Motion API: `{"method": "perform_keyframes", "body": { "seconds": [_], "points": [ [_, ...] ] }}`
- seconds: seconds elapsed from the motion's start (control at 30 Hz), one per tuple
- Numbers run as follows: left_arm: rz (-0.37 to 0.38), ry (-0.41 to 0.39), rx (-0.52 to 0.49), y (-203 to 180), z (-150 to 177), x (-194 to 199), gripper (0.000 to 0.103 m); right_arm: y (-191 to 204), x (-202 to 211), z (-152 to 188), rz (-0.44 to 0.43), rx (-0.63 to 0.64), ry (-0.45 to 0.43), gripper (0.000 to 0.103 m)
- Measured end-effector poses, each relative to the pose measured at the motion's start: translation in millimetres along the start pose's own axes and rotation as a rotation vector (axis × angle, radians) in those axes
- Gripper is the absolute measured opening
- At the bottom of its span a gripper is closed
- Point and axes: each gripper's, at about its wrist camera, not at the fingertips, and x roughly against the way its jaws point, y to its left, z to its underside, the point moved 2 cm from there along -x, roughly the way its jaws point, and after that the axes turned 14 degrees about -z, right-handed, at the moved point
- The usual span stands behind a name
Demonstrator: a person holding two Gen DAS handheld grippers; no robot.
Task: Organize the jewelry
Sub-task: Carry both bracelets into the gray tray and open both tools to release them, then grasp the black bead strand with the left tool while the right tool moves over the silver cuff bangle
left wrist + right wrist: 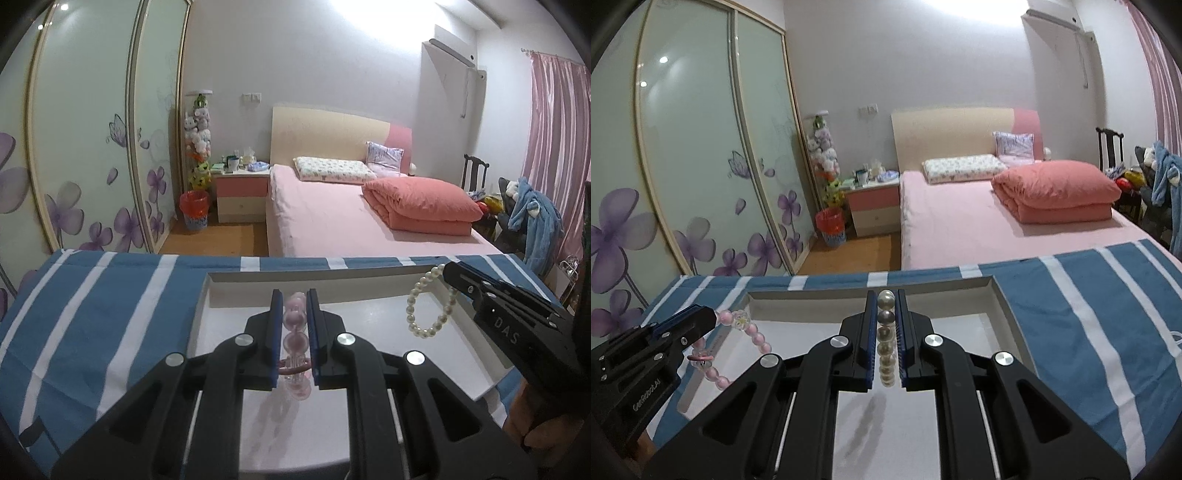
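Pearl bracelet [886, 338] runs lengthwise between clamped fingers [900, 332].

Home bedroom; pink bed [332, 218]; flowered wardrobe [92, 147]; nightstand [242, 194]; curtain [554, 122]

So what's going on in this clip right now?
A person is sorting jewelry with two handheld grippers. The left gripper is shut on a pink bead bracelet, and the right gripper is shut on a pearl bracelet. Both bracelets hang above a shallow white tray that sits on a blue-and-white striped cloth. Neither bracelet has been set down yet.
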Motion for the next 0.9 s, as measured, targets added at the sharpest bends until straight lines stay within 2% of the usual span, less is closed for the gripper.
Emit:
{"method": "perform_keyframes", "body": {
  "seconds": [0.1,0.13,0.2,0.23,0.53,0.9],
  "points": [
    [0.001,0.022,0.004,-0.2,2.9,-7.8,0.015,-1.8,-6.7,1.7,0.002,-0.018,0.033,0.013],
    [0.001,0.02,0.009,1.7,2.5,-7.7,0.015,-4.0,-5.7,2.0,0.002,-0.022,0.038,0.021],
    [0.0,0.01,0.02,5.5,1.6,-3.7,0.027,-5.6,-0.3,2.2,0.011,-0.027,0.024,0.037],
    [-0.002,0.005,0.026,6.2,1.0,-1.2,0.029,-5.9,4.4,2.2,0.017,-0.029,0.011,0.038],
    [-0.038,-0.022,0.076,31.1,-3.9,22.9,0.029,-4.9,28.3,-4.6,0.036,-0.033,-0.033,0.038],
    [-0.022,-0.012,0.074,45.6,27.8,74.0,0.029,-0.1,68.3,11.7,0.053,-0.021,-0.027,0.038]
  ]
}}
